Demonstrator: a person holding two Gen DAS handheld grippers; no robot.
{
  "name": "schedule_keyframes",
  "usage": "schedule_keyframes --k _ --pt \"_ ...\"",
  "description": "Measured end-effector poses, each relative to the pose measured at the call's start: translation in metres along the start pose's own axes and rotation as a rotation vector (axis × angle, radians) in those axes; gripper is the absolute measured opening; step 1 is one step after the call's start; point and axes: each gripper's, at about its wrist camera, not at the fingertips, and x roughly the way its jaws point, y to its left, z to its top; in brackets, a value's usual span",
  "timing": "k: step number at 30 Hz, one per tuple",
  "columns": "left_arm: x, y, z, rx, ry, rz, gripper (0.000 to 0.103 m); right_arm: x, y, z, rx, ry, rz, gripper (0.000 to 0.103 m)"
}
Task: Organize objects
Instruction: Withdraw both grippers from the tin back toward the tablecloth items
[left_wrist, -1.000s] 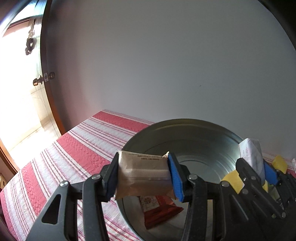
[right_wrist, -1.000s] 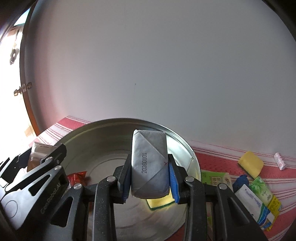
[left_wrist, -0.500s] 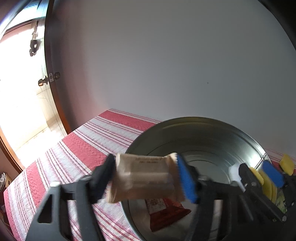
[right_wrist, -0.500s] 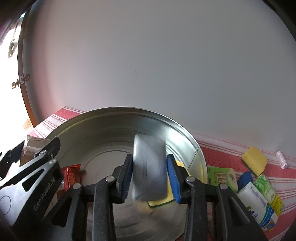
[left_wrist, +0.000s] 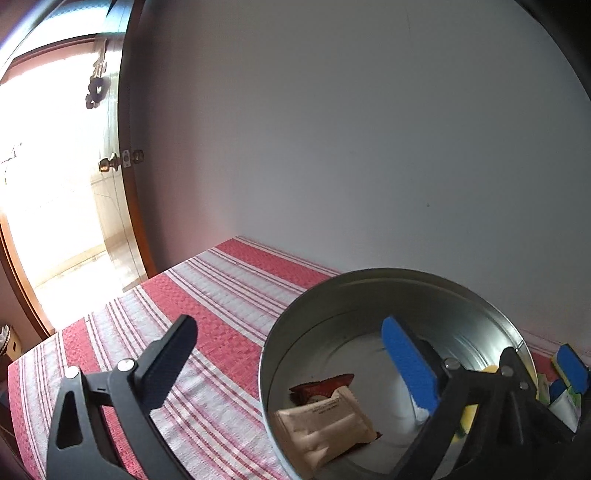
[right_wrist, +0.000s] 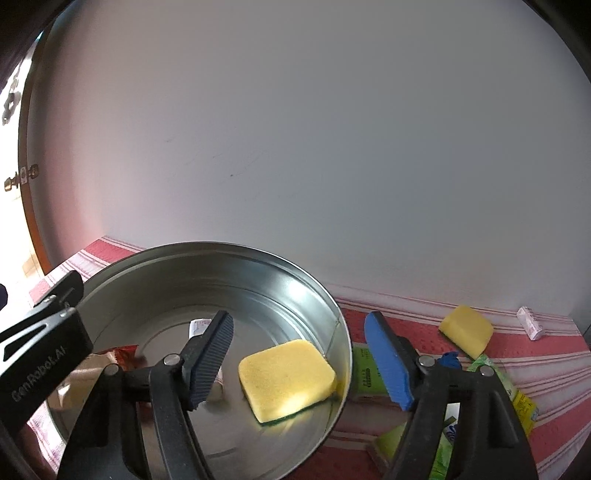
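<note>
A round metal tin (right_wrist: 334, 306) sits on a bench covered with a red-and-white striped cloth (left_wrist: 207, 295), and everything else is placed from it.

The left tool (left_wrist: 295, 354) hangs over the tin's left rim, its jaws opening and already spread wide, with nothing between them. One finger stands outside the tin over the cloth; the blue-padded one stands inside. Below them, in the tin by its near left wall, a beige packet (left_wrist: 325, 424) lies partly on top of a red packet (left_wrist: 321, 386).

The right tool (right_wrist: 299, 358) hangs over the tin's right rim, its jaws also opening and holding nothing. Its dark finger is over the tin's floor and its blue-padded finger is outside the tin. A white packet (right_wrist: 201, 326) lies in the tin behind the dark finger, mostly hidden. A yellow sponge (right_wrist: 286, 376) rests flat on the tin's floor against the right wall.

Outside the tin, to its right, a green packet (right_wrist: 365, 373) lies just beside the wall. A second yellow sponge (right_wrist: 467, 330) lies well apart, farther right, and a small white packet (right_wrist: 530, 322) sits beyond it near the wall of the room.
</note>
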Motion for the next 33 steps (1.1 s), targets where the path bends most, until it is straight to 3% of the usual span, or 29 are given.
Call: schedule_keyframes --k 7,18,33 --pt "-0.006 0.003 0.000 -0.022 -0.022 -0.015 0.102 -0.008 -0.006 -0.003 0.003 -0.008 -0.012 0.076" --pt "-0.026 -0.018 -0.010 0.037 -0.087 -0.049 0.102 -0.028 -0.032 -0.017 0.032 0.006 -0.061 0.076" --pt "-0.059 -0.070 -0.039 0.160 -0.144 -0.224 0.102 -0.047 -0.092 -0.039 0.076 0.024 -0.121 0.076"
